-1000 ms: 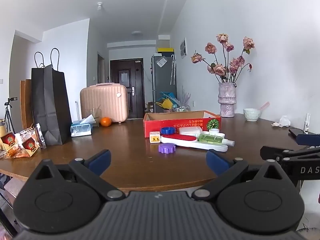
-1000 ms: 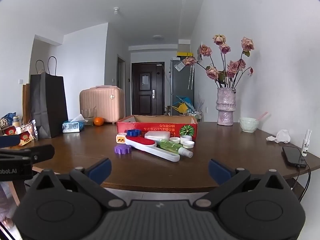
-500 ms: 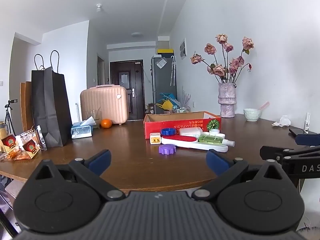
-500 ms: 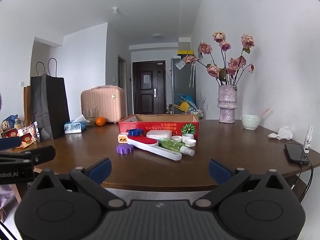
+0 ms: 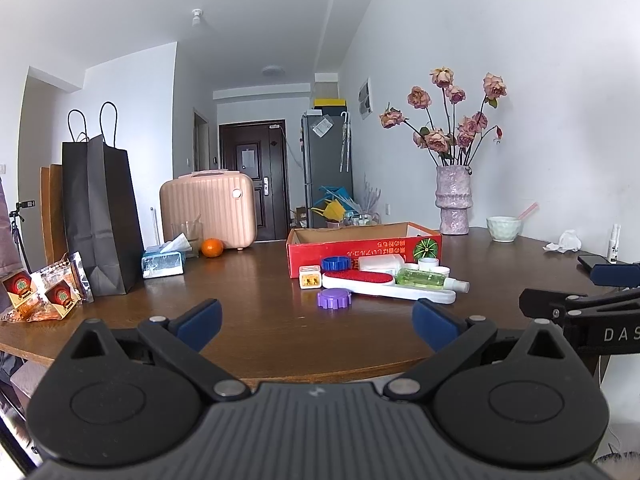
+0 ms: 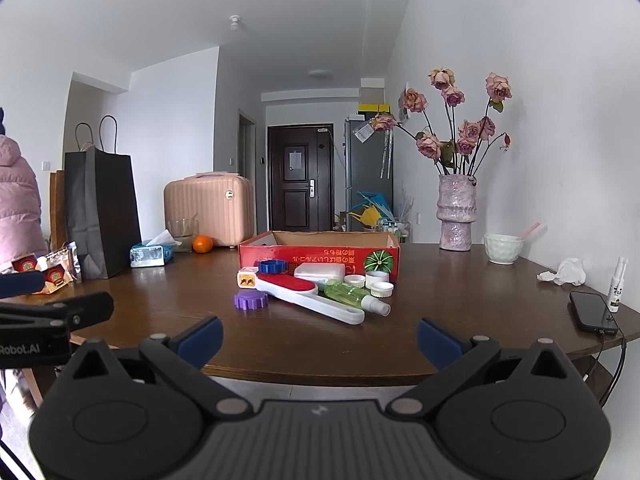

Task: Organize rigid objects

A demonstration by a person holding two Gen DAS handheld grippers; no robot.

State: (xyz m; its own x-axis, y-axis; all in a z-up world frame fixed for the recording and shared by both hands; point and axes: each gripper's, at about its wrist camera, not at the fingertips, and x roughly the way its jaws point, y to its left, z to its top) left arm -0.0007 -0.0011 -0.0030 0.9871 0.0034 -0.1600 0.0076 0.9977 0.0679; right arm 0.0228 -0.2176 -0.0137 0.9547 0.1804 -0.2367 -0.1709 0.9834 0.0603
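Well — my left gripper spread wide, right gripper likewise, both empty, short of the purple cap, red box behind.

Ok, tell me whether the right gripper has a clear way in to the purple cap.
Probably yes: the right gripper is open and the purple cap sits alone on the table, nothing between them.

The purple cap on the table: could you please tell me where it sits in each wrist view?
Left wrist: purple cap, just right of centre, nearest item of the cluster.
Right wrist: purple cap, left of centre.
Shared landmark: red box behind it.
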